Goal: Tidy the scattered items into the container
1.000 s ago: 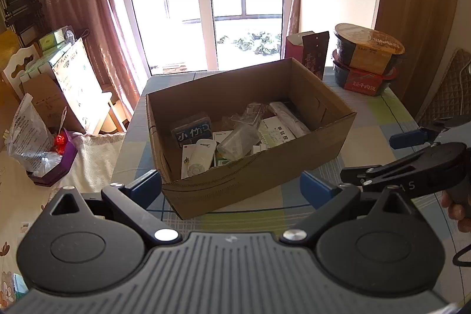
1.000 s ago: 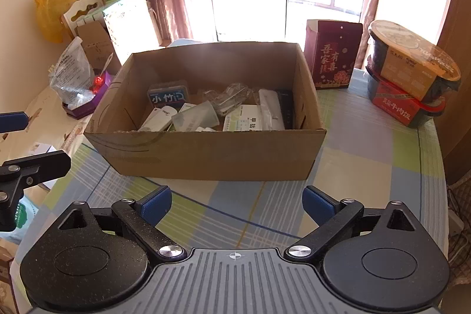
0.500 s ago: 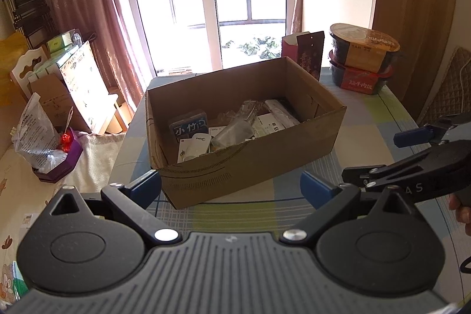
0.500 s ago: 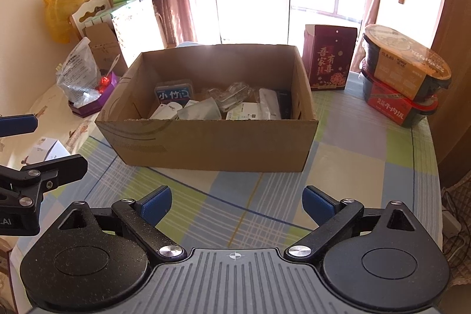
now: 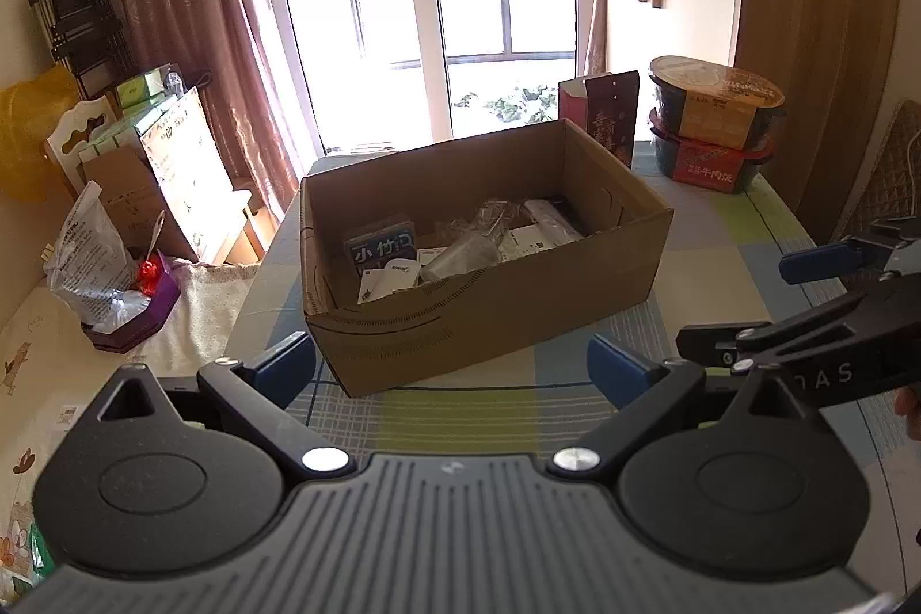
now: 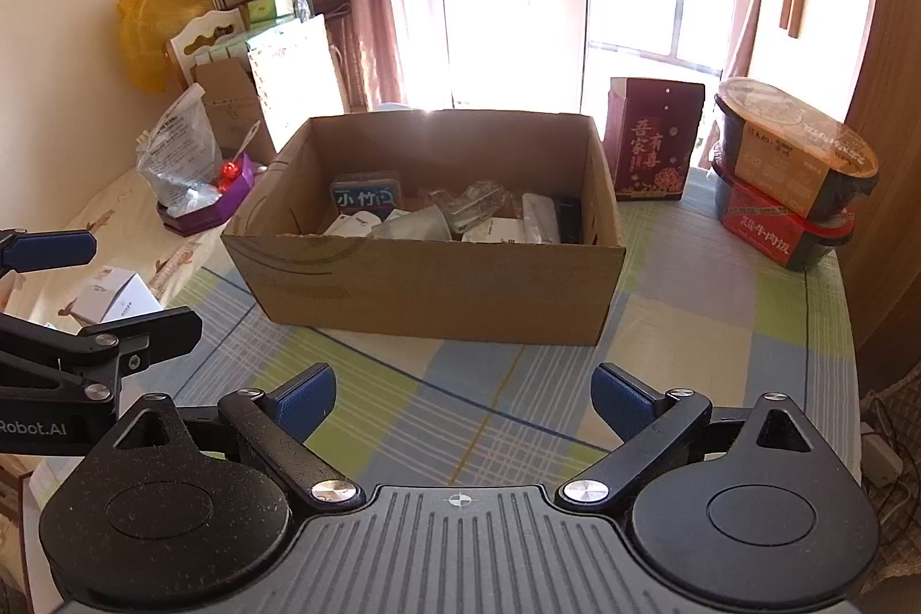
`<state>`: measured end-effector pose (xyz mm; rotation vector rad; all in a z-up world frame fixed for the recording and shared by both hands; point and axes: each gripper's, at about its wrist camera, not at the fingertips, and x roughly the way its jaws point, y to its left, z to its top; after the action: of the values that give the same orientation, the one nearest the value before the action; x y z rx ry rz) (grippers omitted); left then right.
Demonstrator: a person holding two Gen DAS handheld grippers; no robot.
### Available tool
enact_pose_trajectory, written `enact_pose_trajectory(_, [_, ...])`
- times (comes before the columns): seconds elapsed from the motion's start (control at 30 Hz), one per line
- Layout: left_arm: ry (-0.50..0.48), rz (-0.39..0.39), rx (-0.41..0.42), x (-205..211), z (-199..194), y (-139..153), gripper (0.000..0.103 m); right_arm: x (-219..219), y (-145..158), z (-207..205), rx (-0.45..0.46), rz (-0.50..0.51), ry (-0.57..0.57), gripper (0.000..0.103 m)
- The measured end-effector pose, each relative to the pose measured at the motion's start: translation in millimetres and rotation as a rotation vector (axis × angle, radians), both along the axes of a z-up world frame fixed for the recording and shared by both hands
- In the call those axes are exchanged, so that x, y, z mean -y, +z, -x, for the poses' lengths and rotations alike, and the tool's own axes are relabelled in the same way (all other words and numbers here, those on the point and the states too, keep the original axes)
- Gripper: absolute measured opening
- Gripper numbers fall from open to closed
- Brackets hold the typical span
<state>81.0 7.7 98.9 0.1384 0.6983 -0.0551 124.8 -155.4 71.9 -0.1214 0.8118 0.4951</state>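
An open cardboard box (image 5: 489, 320) (image 6: 437, 286) stands in the middle of the checked tablecloth. Inside lie a blue packet with white characters (image 5: 380, 248) (image 6: 362, 197), white cartons (image 6: 506, 231), a clear plastic bag (image 5: 489, 217) and a white tube (image 6: 538, 214). My left gripper (image 5: 452, 369) hovers open before the box's near left corner, nothing between its blue pads. My right gripper (image 6: 463, 398) hangs open in front of the box's near wall, also empty. Each gripper shows at the edge of the other's view.
A dark red gift carton (image 6: 653, 139) stands behind the box's right corner. Two stacked instant-food bowls (image 6: 791, 171) sit at the table's far right. Left of the table are a bed with a plastic bag (image 6: 178, 159), a purple tray and cardboard.
Both grippers have drawn back and risen from the box, which now looks smaller and farther. Both stay open and empty; the box contents have not moved.
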Motion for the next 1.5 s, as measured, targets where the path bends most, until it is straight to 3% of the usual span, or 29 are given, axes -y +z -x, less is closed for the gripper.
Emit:
enact_pose_trajectory(0.73, [0.034,-0.07,0.044,21.9,20.0,-3.9,0.1,27.2,0.8,20.9,0.043,-0.026,0.013,0.1])
enact_pose_trajectory(1.5, [0.085,-0.099,0.011,18.3,36.5,-21.7,0.102,24.6,-18.1,36.0,0.039,-0.001,0.05,0.1])
